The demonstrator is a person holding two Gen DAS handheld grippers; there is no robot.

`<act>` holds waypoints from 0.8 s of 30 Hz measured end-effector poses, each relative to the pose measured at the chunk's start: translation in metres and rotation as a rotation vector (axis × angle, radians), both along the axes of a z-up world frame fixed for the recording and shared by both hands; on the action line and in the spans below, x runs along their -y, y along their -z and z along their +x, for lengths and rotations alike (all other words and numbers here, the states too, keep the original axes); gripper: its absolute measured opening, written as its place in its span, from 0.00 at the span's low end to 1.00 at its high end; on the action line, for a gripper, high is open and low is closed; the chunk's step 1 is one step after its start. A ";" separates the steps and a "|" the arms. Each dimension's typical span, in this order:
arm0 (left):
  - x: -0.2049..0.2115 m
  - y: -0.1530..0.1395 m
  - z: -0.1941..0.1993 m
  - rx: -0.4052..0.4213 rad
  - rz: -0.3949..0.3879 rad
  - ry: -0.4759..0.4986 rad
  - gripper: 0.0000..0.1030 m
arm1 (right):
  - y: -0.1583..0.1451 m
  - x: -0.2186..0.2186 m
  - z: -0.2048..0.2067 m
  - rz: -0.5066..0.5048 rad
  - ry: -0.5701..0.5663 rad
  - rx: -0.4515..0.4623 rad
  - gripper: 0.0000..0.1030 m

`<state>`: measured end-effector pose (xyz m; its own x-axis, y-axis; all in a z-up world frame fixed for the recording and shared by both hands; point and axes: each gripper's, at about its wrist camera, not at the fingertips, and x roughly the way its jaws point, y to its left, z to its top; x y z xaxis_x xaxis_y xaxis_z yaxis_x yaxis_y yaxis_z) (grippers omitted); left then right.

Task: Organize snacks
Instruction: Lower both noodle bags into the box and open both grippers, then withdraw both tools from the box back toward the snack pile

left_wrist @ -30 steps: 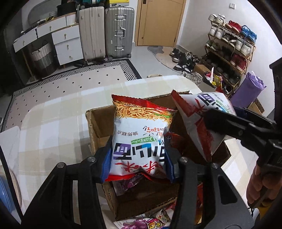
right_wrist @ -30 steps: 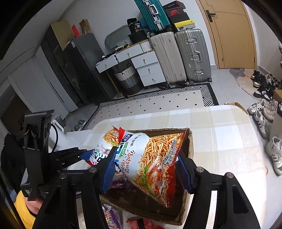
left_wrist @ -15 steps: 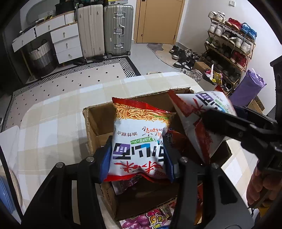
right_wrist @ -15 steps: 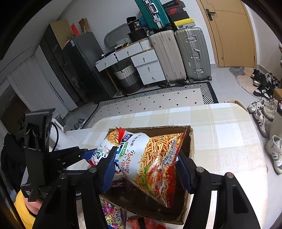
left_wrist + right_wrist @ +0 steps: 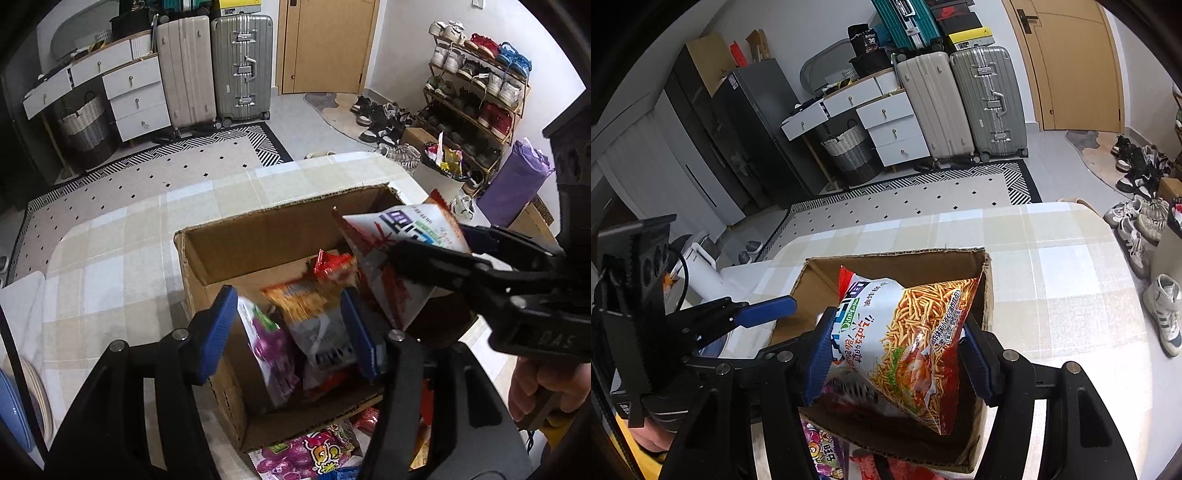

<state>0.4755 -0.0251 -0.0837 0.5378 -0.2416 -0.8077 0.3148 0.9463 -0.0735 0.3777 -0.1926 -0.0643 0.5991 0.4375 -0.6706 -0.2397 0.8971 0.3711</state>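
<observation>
Left gripper [image 5: 291, 332]: blue pads spread wide, gripping nothing, poised over the open box [image 5: 221, 254], whose near half holds a blurred noodle bag [image 5: 314, 317] and a purple packet [image 5: 273, 343]. Right gripper [image 5: 897, 358]: pads clamped on a second noodle bag [image 5: 908, 339], held tilted above the box's right side, its top corner near the far wall. The box's far half shows bare cardboard. The box stands on a checked table [image 5: 1052, 280]; more packets [image 5: 317, 450] lie at its near wall.

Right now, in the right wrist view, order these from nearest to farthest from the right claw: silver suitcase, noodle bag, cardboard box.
1. Noodle bag, gripped in the right claw.
2. Cardboard box, directly beneath on the table.
3. Silver suitcase, far back beside the door.
</observation>
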 end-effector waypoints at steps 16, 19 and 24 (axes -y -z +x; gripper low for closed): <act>-0.007 -0.022 -0.029 0.019 0.027 -0.015 0.61 | -0.003 -0.001 -0.008 -0.035 0.008 0.004 0.63; -0.009 -0.029 -0.037 0.027 0.024 -0.018 0.62 | -0.012 -0.001 -0.014 -0.032 0.013 0.026 0.63; -0.008 -0.049 -0.062 0.052 0.023 -0.022 0.66 | -0.036 0.003 -0.032 -0.010 0.018 0.074 0.63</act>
<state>0.4137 -0.0172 -0.0350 0.5837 -0.2114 -0.7840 0.2970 0.9542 -0.0361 0.3453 -0.1958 -0.0283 0.6550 0.4196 -0.6284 -0.2497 0.9051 0.3440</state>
